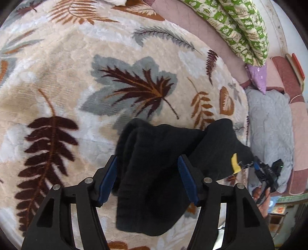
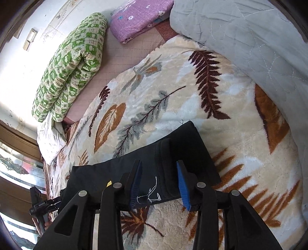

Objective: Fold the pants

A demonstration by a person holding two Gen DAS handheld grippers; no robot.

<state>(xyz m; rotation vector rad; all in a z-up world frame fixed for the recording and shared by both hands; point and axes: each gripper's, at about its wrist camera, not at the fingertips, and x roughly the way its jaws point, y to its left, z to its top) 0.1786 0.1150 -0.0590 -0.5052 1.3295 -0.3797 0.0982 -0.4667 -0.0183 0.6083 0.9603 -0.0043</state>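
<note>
The black pants (image 1: 154, 173) lie folded into a thick bundle on a plush cream blanket (image 1: 67, 86) printed with brown and grey leaves, which covers the bed; in the right wrist view the pants (image 2: 173, 153) show as a flat dark slab with a white scribbled mark near the lower edge, and a small yellow tag (image 1: 235, 163) sticks out at one side; the left gripper (image 1: 148, 178) stands over the bundle with its blue-padded fingers (image 1: 107, 180) spread on either side of the cloth, not pressing it, so the fabric sits loose between them; the right gripper (image 2: 159, 182) likewise straddles the edge of the pants with its fingers (image 2: 183, 184) parted and clear of the cloth; the right gripper also shows at the far edge of the left wrist view, held by a person's hand (image 1: 261, 196), and the left one appears at the lower left of the right wrist view; beyond the blanket lie a rolled green-and-white patterned quilt (image 2: 71, 67), a purple flowered pillow (image 2: 138, 17), a grey quilted cover (image 2: 250, 38) and a pink sheet (image 2: 119, 53) beneath them; a pale wall (image 2: 23, 57) rises behind the bed
</note>
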